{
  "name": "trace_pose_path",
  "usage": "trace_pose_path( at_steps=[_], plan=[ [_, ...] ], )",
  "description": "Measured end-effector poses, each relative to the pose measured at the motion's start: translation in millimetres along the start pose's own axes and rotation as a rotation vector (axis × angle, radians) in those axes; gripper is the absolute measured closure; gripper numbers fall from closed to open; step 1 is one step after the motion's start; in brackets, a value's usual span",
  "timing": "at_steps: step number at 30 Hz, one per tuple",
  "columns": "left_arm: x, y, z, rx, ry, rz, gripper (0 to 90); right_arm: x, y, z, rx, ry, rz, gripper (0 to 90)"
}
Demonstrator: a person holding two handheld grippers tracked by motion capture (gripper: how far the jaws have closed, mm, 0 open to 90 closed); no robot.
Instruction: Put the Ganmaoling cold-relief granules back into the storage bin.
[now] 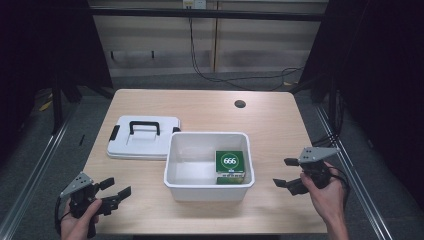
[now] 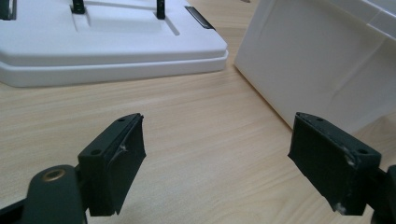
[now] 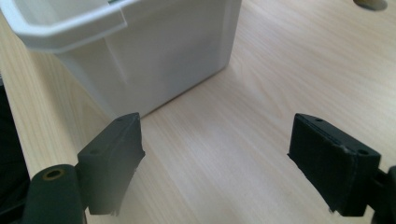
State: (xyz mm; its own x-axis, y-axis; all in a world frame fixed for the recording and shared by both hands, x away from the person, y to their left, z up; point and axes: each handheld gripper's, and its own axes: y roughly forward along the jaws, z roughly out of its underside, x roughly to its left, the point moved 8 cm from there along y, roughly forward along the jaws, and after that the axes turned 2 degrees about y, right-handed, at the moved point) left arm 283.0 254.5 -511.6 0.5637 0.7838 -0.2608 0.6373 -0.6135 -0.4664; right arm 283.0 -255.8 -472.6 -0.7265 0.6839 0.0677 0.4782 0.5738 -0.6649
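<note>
Pale wood-grain counter (image 1: 200,107) carries a smooth white rectangular bin (image 1: 209,187), green box (image 1: 230,166) inside, flat lid (image 1: 143,136) beside. Left tool (image 1: 116,190) and right tool (image 1: 283,173) are held released, flanking it.

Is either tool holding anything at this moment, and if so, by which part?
Nothing is held. The left tool and the right tool are both open over bare table, either side of the bin.

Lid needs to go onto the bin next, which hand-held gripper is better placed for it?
Left, probably. The left hand-held gripper is open on the same side as the lid, which lies flat left of the bin. The right hand-held gripper would have to cross the bin.
</note>
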Motion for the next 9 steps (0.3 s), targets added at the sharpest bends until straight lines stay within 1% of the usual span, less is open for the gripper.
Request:
trace_pose_path(
  at_steps=[1,2,4,6,8,9],
  plan=[
    [-0.4,-0.4,-0.4,-0.002,0.001,-0.001,17.7,-0.8,0.8,4.4,-0.001,0.005,0.007,16.8],
    [-0.9,-0.5,-0.6,-0.002,0.005,0.0,17.8,-1.1,1.8,8.7,-0.003,0.02,0.01,16.8],
    [-1.5,-0.3,0.0,0.002,0.007,0.003,17.8,-2.3,4.7,16.8,0.0,0.033,0.011,16.8],
    [-0.6,-1.3,-0.1,-0.002,0.006,0.001,17.7,-3.5,6.8,22.1,0.001,0.045,0.02,16.8],
    [0.8,-1.9,-0.1,-0.004,0.002,-0.003,17.8,-5.3,10.7,27.8,0.0,0.054,0.018,16.7],
    [0.7,-2.0,0.6,-0.001,-0.005,-0.003,17.8,-7.6,12.1,30.4,-0.005,0.061,0.034,16.2]
  ],
)
